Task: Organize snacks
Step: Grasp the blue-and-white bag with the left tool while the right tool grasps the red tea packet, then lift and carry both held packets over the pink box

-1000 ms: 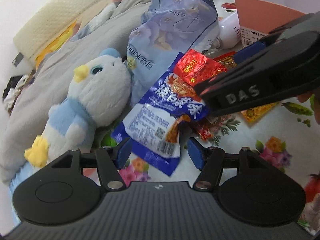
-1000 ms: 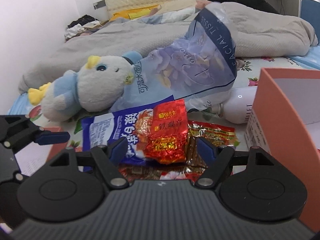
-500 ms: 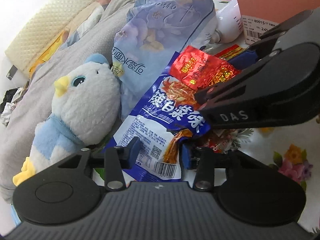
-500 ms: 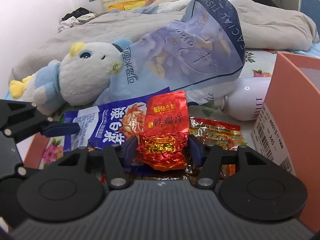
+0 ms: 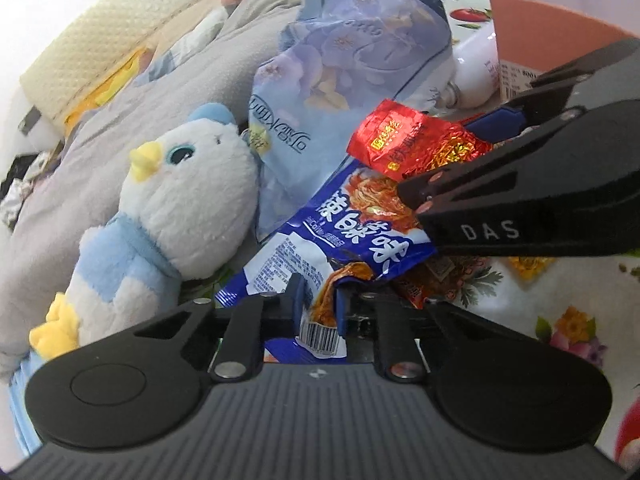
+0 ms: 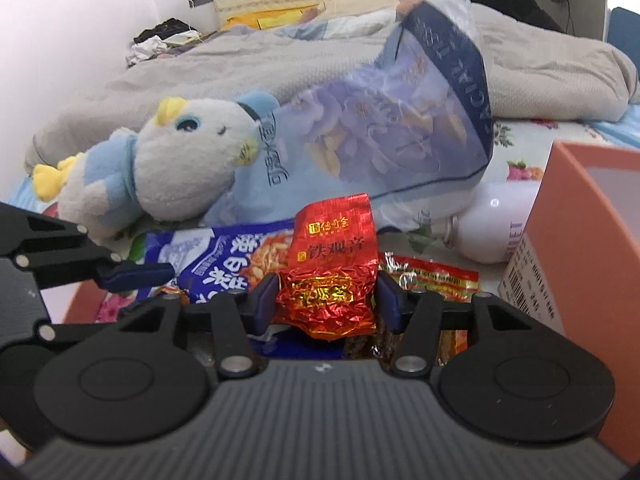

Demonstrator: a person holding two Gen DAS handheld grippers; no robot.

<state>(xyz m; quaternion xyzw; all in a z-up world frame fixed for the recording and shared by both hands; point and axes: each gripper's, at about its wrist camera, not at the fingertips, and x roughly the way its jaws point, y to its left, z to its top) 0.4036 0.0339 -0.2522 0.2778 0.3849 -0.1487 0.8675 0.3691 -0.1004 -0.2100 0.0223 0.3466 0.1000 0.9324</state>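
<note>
gripping two packets at once, with the pile ready to shift

pinching the near edge of the blue printed plastic snack bag, the left gripper has just been closing, and its jaws now stand nearly together on the crumpled barcode corner. the right gripper has just closed onto the crinkled red foil tea packet, pads pressed to either side of it. that packet rests on the blue bag, so the two grips are stacked: if the left hand lifts first, the bag would likely drag under the red packet and twist it in the right jaws. the left hold is only on a thin folded corner, which could slip or tear free. loose red-and-yellow sachets lie just beside and partly beneath, and may get swept off the floral sheet. the salmon-pink cardboard box stands near on the right; a hurried swing could knock its wall.
</note>
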